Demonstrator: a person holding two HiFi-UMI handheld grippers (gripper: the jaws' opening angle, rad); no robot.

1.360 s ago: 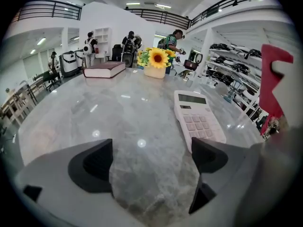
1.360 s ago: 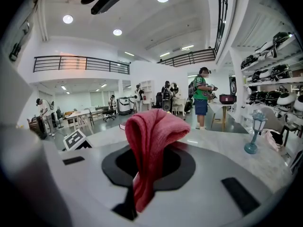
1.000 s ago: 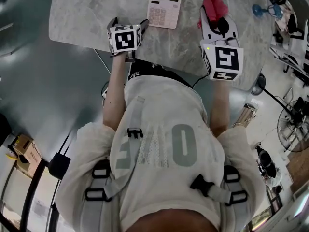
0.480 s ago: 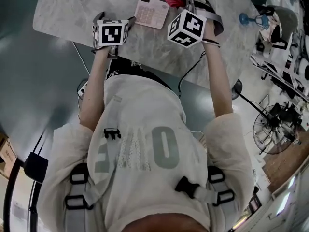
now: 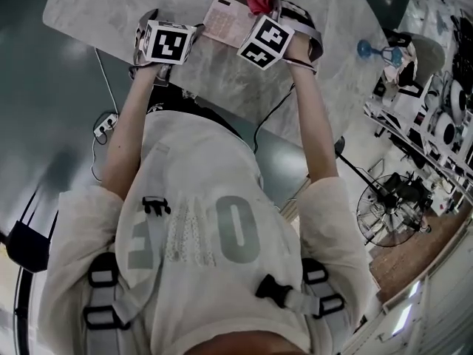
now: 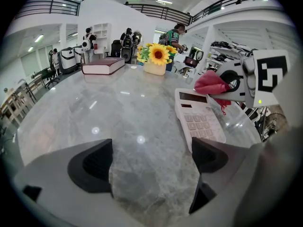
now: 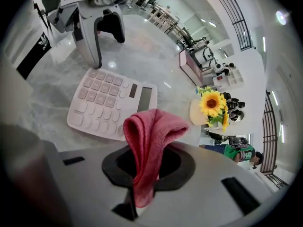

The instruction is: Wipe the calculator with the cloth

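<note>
On the grey marble table (image 5: 96, 13), 1 dark red book (image 6: 103, 65) and 1 pot of sunflowers (image 6: 157, 56) are seen at the far edge, at 11 and 12 o'clock from the left gripper (image 6: 151, 162). People and shelving are seen well beyond them. In the head view, 1 standing fan (image 5: 388, 209) is seen on the floor at 4 o'clock.

The left gripper's jaws are held wide apart, with only bare marble between them. 1 pale pink calculator (image 6: 199, 119) lies flat at 1 o'clock from it, its near end just beside the right-hand jaw.

The right gripper (image 7: 147, 162) is clamped on 1 folded red cloth (image 7: 151, 131), which sticks out past the jaws. From this gripper the calculator is seen at 11 o'clock, its display end nearest the cloth. Whether the cloth touches the calculator cannot be told
</note>
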